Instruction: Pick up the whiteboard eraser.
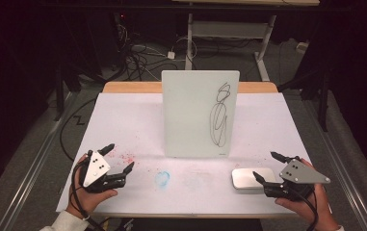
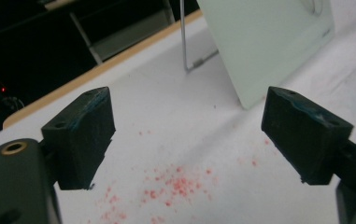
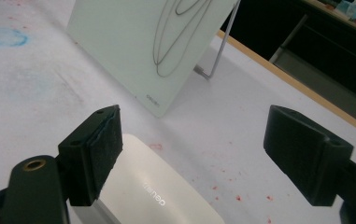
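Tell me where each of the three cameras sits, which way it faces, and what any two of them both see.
High view: above the near table edge, looking forward and down; both hands, left gripper and right gripper show.
Left gripper view: rides on it, looking between its open jaws at red specks.
Right gripper view: looks between its open jaws over the white eraser.
Shared: the standing whiteboard appears in all three.

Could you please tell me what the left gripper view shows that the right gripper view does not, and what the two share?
Left gripper view alone: a scatter of red specks on the white table cover, between open jaws.

Right gripper view alone: the flat white rounded eraser block by one jaw, a blue smudged ring, and the black scribble.

Both: the upright white drawing board on its wire stand.
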The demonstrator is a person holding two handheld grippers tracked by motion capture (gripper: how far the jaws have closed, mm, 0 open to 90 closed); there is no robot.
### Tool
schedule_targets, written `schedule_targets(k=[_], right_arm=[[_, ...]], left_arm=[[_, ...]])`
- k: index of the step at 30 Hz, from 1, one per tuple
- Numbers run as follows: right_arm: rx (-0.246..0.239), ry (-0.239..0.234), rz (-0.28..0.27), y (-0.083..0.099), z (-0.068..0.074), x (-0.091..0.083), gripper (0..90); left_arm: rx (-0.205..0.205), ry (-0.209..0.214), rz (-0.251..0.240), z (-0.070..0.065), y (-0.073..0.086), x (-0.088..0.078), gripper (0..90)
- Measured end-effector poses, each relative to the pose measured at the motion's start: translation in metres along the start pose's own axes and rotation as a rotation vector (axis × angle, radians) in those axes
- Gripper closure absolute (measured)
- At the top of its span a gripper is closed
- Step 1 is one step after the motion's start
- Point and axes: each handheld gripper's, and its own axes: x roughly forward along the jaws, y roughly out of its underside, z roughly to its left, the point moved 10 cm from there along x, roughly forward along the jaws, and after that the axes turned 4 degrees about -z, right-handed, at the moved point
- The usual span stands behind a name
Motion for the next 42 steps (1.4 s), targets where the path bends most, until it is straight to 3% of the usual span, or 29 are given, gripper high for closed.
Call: schedule_targets(k=[2, 4, 8, 11, 15, 19, 21, 22, 24, 26, 31, 33, 36, 38, 42], right_arm=[[0.004, -0.011, 0.010, 0.003, 0.000, 0.000, 18.9], [0.017, -0.027, 0.029, 0.009, -0.005, -0.001, 18.0], [0.027, -0.053, 0.067, 0.018, -0.009, 0.000, 18.2], [0.024, -0.088, 0.116, 0.024, -0.015, 0.004, 18.6], [-0.070, -0.172, 0.260, 0.031, -0.015, 0.012, 19.6], [-0.117, -0.252, 0.341, 0.032, -0.013, 0.017, 20.1], [-0.175, -0.306, 0.409, 0.033, -0.010, 0.020, 20.8], [-0.250, -0.373, 0.478, 0.034, -0.003, 0.023, 21.7], [-0.266, -0.389, 0.502, 0.034, -0.001, 0.023, 21.9], [-0.349, -0.435, 0.573, 0.034, 0.005, 0.028, 21.9], [-0.395, -0.482, 0.601, 0.034, 0.010, 0.037, 23.1], [-0.399, -0.486, 0.630, 0.038, 0.012, 0.040, 23.6], [-0.448, -0.532, 0.675, 0.047, 0.015, 0.046, 21.1], [-0.460, -0.529, 0.690, 0.050, 0.014, 0.047, 20.0], [-0.468, -0.561, 0.706, 0.058, 0.016, 0.050, 25.9]], left_arm=[[0.035, 0.011, 0.021, -0.007, 0.004, 0.003, 18.2], [0.044, 0.031, 0.055, -0.014, 0.009, 0.007, 19.4], [0.042, 0.047, 0.061, -0.015, 0.012, 0.009, 19.3], [0.019, 0.046, 0.050, -0.013, 0.012, 0.008, 19.3], [0.025, 0.036, 0.067, -0.014, 0.013, 0.008, 19.5], [0.043, 0.050, 0.091, -0.017, 0.016, 0.012, 20.1], [0.052, 0.067, 0.103, -0.020, 0.018, 0.013, 20.3], [0.059, 0.074, 0.109, -0.021, 0.019, 0.013, 20.6], [0.067, 0.079, 0.120, -0.022, 0.021, 0.014, 20.6], [0.077, 0.085, 0.127, -0.025, 0.022, 0.014, 20.6], [0.084, 0.096, 0.143, -0.026, 0.024, 0.015, 20.6], [0.081, 0.100, 0.146, -0.027, 0.025, 0.015, 20.6], [0.081, 0.106, 0.150, -0.028, 0.025, 0.015, 20.6], [0.082, 0.108, 0.157, -0.029, 0.026, 0.016, 20.6], [0.093, 0.114, 0.165, -0.031, 0.026, 0.017, 20.6]])
